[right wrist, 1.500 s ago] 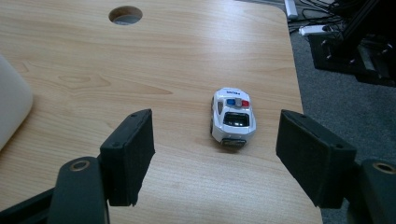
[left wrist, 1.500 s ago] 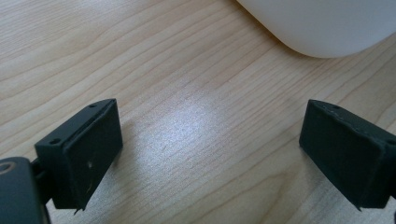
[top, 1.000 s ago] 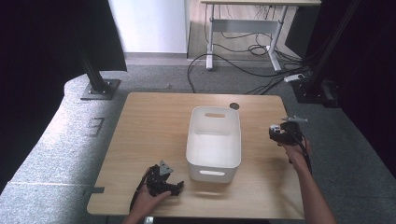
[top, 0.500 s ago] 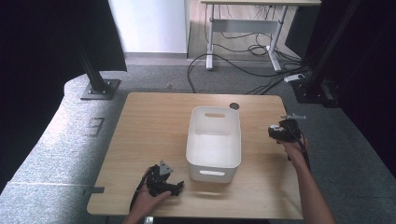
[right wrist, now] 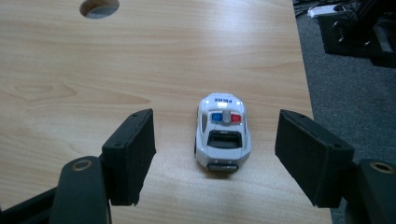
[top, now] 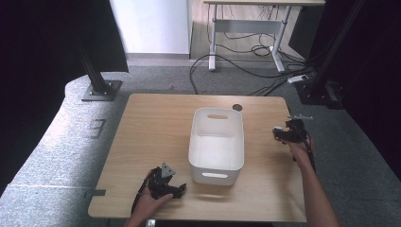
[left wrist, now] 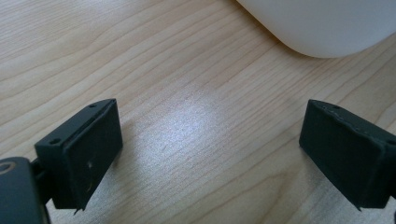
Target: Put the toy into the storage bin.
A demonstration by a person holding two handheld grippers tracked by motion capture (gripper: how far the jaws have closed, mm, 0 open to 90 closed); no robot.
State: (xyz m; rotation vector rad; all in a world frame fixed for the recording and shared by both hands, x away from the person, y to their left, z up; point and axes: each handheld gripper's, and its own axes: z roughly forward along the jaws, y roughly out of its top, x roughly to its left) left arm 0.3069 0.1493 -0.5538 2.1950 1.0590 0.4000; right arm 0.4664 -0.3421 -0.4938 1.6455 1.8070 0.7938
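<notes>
Right claw: [right wrist: 215,158] spread wide and gripping nothing, its two black jaws standing either side of the toy police car without touching it; in the high view it hovers near the bench's right edge [top: 286,134], held by the person's right hand [top: 299,147]
Toy police car: [right wrist: 222,133] white, with red and blue roof lights and "POLICE" lettered on it, standing on its wheels on the bench near the right edge, between the right claw's jaws and closer to the right-hand jaw in the right gripper view
Left claw: [left wrist: 210,154] released, jaws far apart over bare wood with nothing between them; in the high view it sits low at the bench's near left [top: 165,182], just beside the bin's near corner
White bin: [top: 216,163] plastic, rectangular, with handle slots at both ends, standing in the middle of the bench; its rounded corner shows ahead of the left claw [left wrist: 322,28]
Bench: [top: 151,127] light wood, with a round cable hole [right wrist: 99,8] at its far side
Floor: [top: 71,142] grey carpet, cables beyond the bench
</notes>
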